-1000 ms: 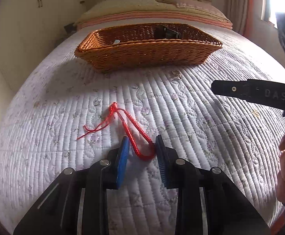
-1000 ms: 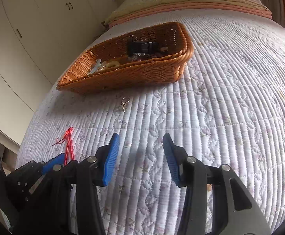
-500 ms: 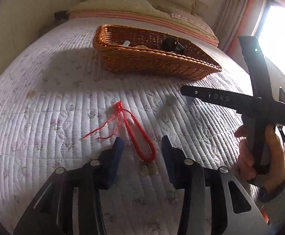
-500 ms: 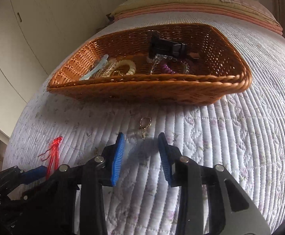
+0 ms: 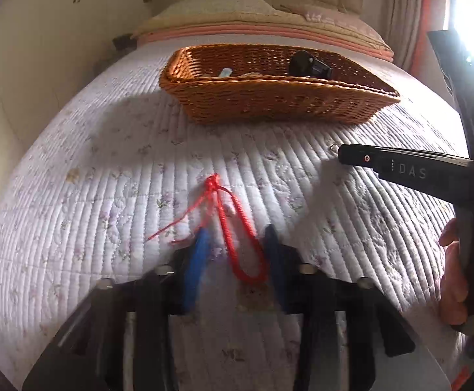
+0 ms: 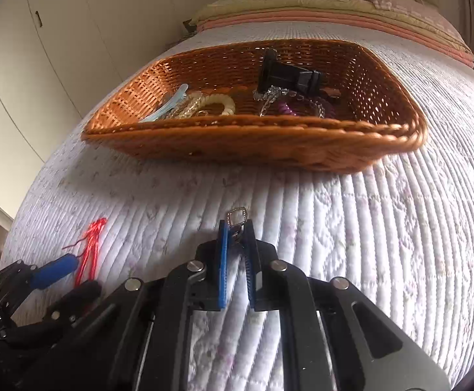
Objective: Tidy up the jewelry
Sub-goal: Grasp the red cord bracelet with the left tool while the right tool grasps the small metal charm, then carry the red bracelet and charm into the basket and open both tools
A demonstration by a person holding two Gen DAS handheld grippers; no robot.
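The right gripper [image 6: 237, 228] has just been closing and now stands pressed together on a small metal charm [image 6: 236, 220], whose looped end pokes out past the tips onto the quilted bedspread [image 6: 383, 228]. The left gripper [image 5: 235, 244] has also just been closing, but its blue pads [image 5: 198, 254] still stand apart on either side of the red cord bracelet [image 5: 237, 238], the loop lying between them and touching neither as far as the blur lets me tell; the knotted, frayed end points toward the basket. Beyond both, toward the pillow end of the bed, sits the wicker basket [image 6: 269, 143], already holding a pale bangle, a silver chain, purple beads, a light blue clip and a black clip-like piece. The step in hand looks like picking up the two last loose pieces together. Next, I judge, the left needs to finish its pinch on the cord, then both should lift clear of the quilt and carry over the basket's near rim before letting go.
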